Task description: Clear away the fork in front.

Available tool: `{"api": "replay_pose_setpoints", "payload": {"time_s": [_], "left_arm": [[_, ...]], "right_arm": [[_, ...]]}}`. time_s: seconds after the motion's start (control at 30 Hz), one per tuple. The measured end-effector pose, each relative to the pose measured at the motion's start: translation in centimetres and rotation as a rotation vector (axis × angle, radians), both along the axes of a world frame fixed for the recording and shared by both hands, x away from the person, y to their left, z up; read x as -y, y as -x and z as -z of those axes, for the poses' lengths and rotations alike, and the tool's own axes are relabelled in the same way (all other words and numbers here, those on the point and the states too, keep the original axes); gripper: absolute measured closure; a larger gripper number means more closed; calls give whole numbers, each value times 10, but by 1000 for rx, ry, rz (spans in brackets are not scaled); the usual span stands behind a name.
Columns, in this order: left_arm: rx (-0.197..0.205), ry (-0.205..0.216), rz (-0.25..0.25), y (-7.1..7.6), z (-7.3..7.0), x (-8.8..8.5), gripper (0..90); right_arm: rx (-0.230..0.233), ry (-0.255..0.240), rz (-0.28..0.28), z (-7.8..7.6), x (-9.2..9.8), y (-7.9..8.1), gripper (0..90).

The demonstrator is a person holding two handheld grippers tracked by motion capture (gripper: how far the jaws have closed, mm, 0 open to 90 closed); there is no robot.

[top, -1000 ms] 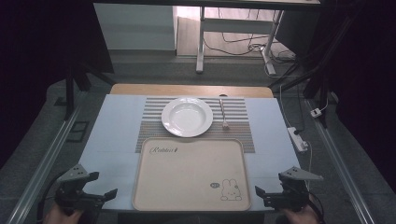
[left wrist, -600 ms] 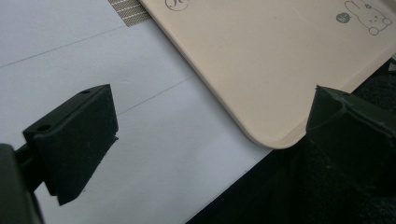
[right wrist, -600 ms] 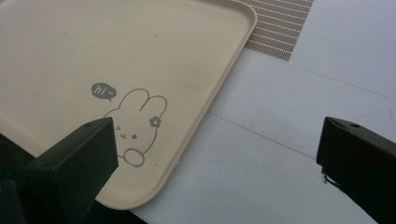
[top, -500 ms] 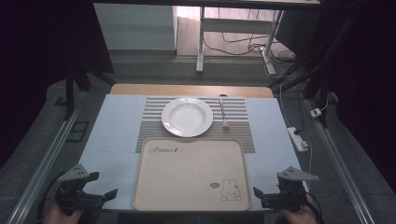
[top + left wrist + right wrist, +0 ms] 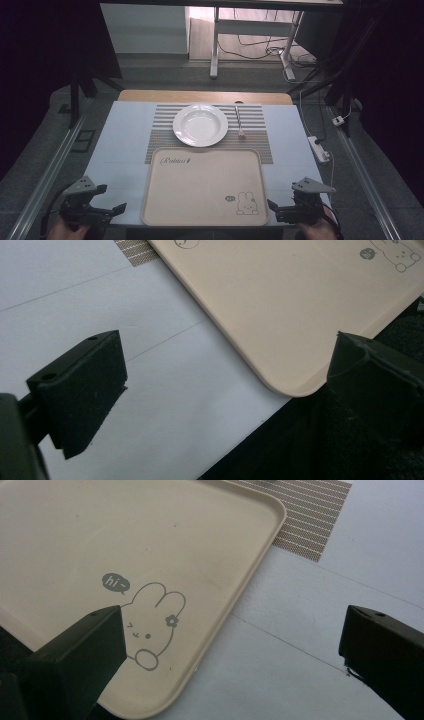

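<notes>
hardly anything has shifted since a second ago: both tongs hang where they were at the near corners of the beige tray [image 5: 202,185]. left gripper [image 5: 95,212] and right gripper [image 5: 280,212] are spread wide, holding nothing. that tray lies flat at the table's [image 5: 125,140] near edge, just before the plate [image 5: 200,125] and fork [image 5: 239,121] on the striped mat [image 5: 260,142]. i judge a clean lift needs each rim between the pads, both sides closing together.
</notes>
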State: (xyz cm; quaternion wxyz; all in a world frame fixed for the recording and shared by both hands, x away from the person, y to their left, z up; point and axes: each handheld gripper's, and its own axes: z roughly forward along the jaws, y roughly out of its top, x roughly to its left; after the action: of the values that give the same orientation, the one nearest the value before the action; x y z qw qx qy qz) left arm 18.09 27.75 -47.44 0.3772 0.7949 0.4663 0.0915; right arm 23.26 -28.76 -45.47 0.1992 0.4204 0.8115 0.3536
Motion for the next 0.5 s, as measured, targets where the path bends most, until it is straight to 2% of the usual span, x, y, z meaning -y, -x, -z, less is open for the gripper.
{"api": "replay_pose_setpoints", "payload": {"time_s": [0.5], "left_arm": [[-2,0,5,0,0,0,29]], "right_arm": [[35,28,-39,1,-11,-7,0]]}}
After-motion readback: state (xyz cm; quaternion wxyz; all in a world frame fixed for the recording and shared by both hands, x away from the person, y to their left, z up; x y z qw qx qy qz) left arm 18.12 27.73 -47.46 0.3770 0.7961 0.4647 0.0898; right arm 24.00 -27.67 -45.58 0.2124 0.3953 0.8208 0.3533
